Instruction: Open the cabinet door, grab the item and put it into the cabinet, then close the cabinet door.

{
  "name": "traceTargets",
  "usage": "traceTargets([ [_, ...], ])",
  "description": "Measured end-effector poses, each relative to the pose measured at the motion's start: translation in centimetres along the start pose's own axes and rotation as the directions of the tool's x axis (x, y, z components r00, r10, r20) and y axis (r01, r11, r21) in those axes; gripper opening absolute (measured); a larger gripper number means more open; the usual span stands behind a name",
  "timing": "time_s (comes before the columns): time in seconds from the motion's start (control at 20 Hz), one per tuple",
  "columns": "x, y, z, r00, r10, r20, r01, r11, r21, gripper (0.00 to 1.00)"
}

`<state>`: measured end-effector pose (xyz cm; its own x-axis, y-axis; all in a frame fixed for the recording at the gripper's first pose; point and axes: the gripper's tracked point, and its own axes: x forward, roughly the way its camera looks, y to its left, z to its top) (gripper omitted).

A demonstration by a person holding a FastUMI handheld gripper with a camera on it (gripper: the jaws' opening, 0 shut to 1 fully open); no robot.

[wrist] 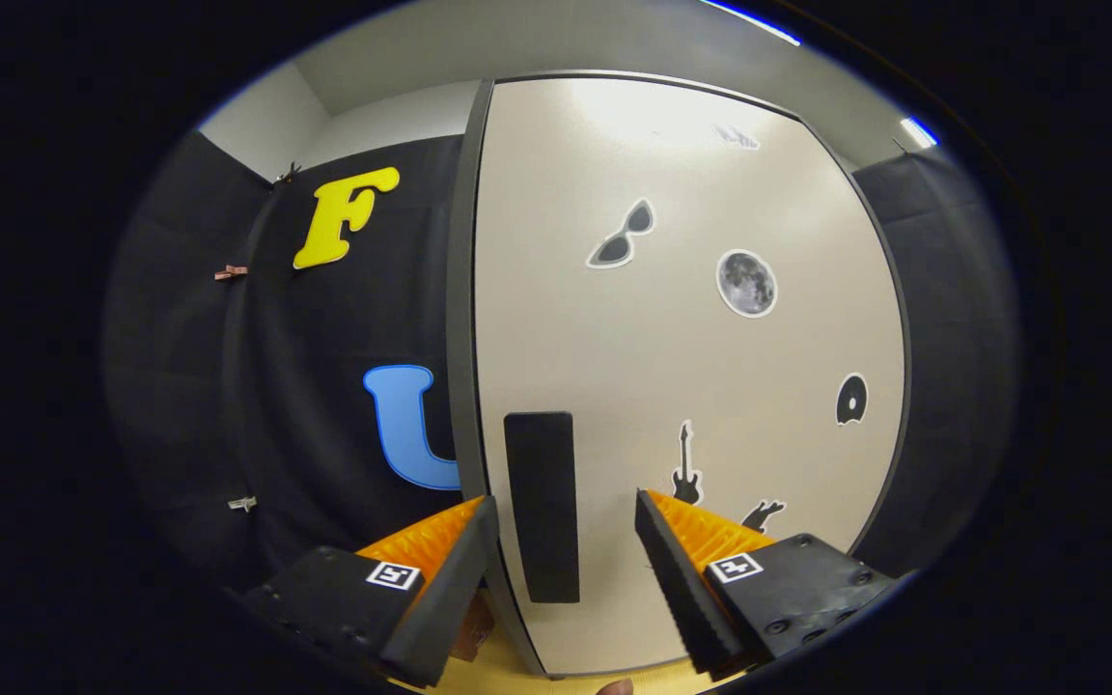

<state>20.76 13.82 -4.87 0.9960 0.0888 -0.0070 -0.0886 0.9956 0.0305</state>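
Cabinet door [691,367] is standing shut in front of the tool [566,512], filling most of what lies ahead, so the opening step is looking not yet begun. Nearest, the tool's two fingers are spreading apart, released and gripping nothing, with each finger carrying a small square marker tag. Between them, and just beyond their tips, a dark upright handle [542,507] is sitting on the door close to its left edge; its long axis is running vertically, and it is lying slightly nearer the left finger than the right. Judging from that, the coming move is calling for a short advance straight forward so the fingers are straddling the handle across its narrow width before closing. Under the fingers a strip of yellow counter [517,676] is showing at the cabinet's foot. Farther up the door, stickers are showing: a guitar [684,468], a disc [851,399], a moon [746,283] and sunglasses [622,236]. No brand or readable writing is appearing on the door. The item to be stowed cannot be made out.
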Motion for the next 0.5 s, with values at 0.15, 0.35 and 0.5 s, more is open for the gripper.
traceTargets([
  [0.15,0.9,0.3,-0.8,0.999,-0.015,-0.028,0.016,1.0,0.021,0.52],
  [0.35,0.9,0.6,-0.6,1.0,-0.003,-0.019,0.002,1.0,-0.021,0.34],
  [0.5,0.7,0.6,-0.6,0.997,0.018,-0.074,-0.018,1.0,0.005,0.27],
])
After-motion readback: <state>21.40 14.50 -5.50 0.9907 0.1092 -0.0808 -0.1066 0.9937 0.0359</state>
